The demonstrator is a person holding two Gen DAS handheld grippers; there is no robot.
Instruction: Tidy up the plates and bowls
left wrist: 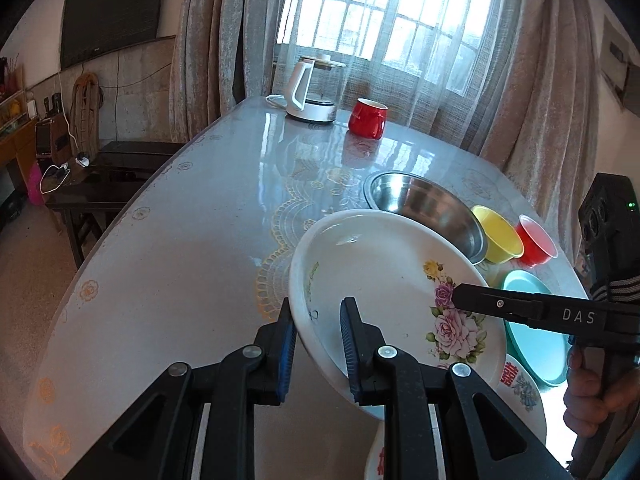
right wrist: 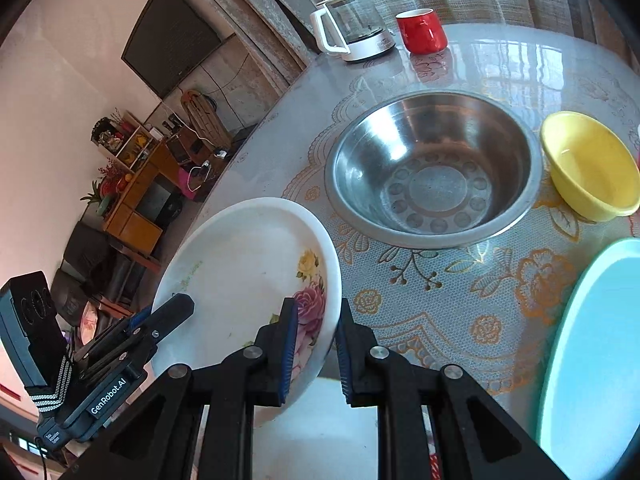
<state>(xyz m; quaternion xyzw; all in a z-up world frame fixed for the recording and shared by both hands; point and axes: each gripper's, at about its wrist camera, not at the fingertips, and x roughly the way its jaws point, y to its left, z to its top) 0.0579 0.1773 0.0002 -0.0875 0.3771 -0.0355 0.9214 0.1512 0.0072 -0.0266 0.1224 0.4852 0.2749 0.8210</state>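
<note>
Holding the white flower-printed round plate [left wrist: 384, 280] tilted above the table [left wrist: 168, 248], I'm clamping both grippers' fingers on its opposite rims: left gripper [left wrist: 318, 344], right gripper [right wrist: 316, 344], next to the steel bowl [right wrist: 432, 168].

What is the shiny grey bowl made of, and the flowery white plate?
The grey bowl looks like stainless steel: it has a mirror-like silvery sheen and reflects the window light. The flowery plate seems to be glazed ceramic or perhaps melamine: smooth, glossy white with printed roses; the pictures cannot settle which.
</note>
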